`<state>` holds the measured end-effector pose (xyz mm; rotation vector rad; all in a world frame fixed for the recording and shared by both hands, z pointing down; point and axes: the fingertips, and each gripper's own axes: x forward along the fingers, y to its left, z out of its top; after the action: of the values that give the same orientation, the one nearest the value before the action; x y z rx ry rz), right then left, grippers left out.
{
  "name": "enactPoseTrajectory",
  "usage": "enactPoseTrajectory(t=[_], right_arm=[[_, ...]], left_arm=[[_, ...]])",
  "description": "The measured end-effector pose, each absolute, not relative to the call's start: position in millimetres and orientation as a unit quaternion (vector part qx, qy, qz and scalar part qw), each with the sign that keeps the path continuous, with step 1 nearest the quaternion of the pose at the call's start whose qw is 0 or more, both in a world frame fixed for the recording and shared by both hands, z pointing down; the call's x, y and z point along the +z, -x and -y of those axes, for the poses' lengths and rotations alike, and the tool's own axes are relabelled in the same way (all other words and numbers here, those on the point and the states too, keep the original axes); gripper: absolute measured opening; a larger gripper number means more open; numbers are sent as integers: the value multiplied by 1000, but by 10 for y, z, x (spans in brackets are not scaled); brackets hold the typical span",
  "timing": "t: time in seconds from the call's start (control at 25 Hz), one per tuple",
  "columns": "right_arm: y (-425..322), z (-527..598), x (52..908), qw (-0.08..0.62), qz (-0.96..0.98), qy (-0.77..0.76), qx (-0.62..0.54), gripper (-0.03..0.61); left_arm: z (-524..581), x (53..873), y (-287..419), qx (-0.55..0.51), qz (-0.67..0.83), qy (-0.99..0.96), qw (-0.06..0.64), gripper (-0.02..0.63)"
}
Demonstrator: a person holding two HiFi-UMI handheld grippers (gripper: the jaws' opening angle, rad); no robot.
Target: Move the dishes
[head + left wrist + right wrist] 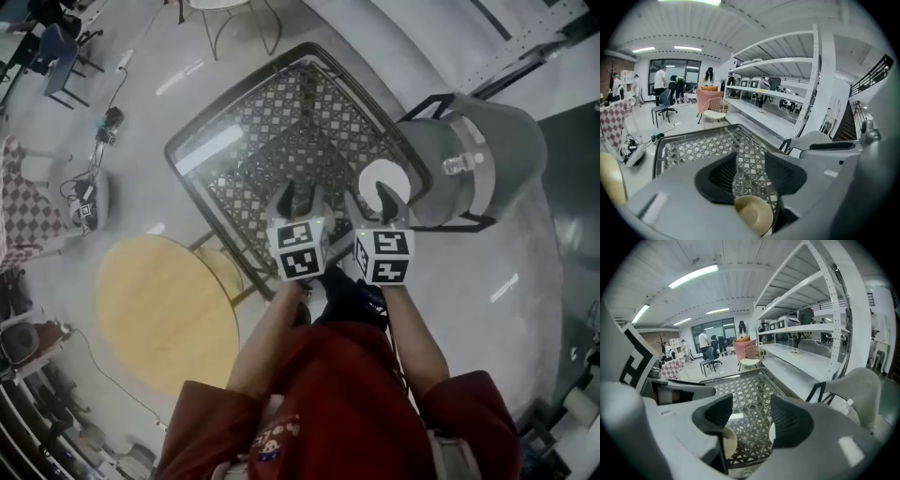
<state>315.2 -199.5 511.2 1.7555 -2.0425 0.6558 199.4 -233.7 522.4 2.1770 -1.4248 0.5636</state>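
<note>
Left gripper, right gripper side by side, angled down over lattice table; jaws apart, empty.

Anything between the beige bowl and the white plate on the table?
Nothing: only bare lattice tabletop between beige bowl and white plate, per right gripper view.

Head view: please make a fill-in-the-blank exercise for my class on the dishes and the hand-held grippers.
The round white plate lies on the lattice-top metal ____.
The clear plastic bottle rests on the grey ____.
The left hand-held gripper and right hand-held gripper have jaws ____, not shut.
Missing words: table; chair; open.
</note>
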Motion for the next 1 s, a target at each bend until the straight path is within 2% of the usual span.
enactPoseTrajectory(t=[0.6, 1.0], right_arm=[[-1476, 1953, 4458, 179, 829, -507, 156, 242], [-468, 1735, 4019, 149, 892, -412, 112, 242]], left_arm=[[1950, 4477, -153, 126, 648, -728, 186, 202], [1420, 4046, 797, 86, 722, -670, 149, 202]])
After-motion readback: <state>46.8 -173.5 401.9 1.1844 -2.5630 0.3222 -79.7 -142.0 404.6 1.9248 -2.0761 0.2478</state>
